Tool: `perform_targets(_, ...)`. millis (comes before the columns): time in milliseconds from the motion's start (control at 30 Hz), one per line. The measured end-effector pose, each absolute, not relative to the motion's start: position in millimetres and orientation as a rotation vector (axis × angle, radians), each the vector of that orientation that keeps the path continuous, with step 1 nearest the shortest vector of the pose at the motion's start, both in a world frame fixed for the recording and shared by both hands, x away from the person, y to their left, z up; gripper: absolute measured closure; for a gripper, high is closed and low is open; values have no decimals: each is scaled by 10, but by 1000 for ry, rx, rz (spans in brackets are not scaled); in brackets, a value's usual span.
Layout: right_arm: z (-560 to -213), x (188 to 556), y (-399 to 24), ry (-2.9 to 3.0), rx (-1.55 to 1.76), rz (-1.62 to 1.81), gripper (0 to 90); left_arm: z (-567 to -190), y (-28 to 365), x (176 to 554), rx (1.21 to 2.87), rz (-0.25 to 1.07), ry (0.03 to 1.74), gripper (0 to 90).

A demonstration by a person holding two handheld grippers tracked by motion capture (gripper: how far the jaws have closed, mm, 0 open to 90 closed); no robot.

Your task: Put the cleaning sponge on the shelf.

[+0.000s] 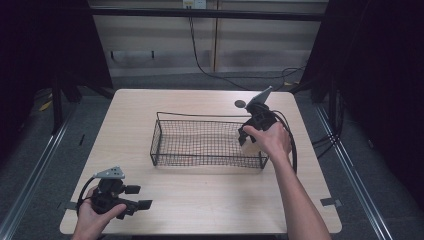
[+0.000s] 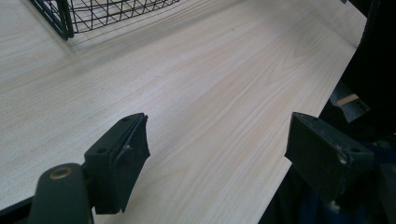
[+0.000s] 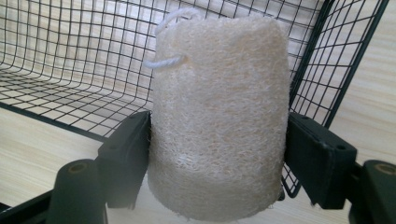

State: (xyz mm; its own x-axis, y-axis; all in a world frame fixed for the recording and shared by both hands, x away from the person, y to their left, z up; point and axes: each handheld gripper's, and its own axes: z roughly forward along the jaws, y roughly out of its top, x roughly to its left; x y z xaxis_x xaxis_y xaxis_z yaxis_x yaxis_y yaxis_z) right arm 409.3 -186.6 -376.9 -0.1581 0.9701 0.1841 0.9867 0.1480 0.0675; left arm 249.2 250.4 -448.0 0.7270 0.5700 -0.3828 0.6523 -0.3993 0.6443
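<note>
Pinching a pale loofah (image 3: pixel 218 116) between both jaws, the right gripper (image 1: pixel 248 136) is holding it at the wire basket's (image 1: pixel 165 120) right end — white cord loop and coarse fibre are showing up close in the right gripper view. Left gripper (image 1: pixel 141 196) is resting near the table's (image 1: pixel 200 200) front-left corner, jaws spread over bare wood — clearest in its own view.

Wire basket (image 1: pixel 205 142) on wooden table (image 1: pixel 200 200)

A lab or recording studio, not a home. Black curtains (image 1: pixel 385 75) flank a bare wooden surface (image 1: pixel 200 195). Cables (image 1: pixel 210 70) trail across the grey floor (image 1: pixel 30 165).
</note>
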Motion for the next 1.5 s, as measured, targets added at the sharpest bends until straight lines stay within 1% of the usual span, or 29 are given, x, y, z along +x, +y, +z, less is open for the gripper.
perform_targets(167, -3884, 4106, -1858, -2275, -2000, -231, 266, -4480, 2502, 2491, 2103, -130, 922, 207)
perform_targets(667, -4070, 4117, -1878, -2228, -2067, -162, 266, -4481, 2495, 2491, 2107, -134, 921, 207)
perform_targets(1500, -4265, 4128, -1849, -2188, -2109, -90, 264, -4479, 2502, 2494, 2107, -130, 922, 207)
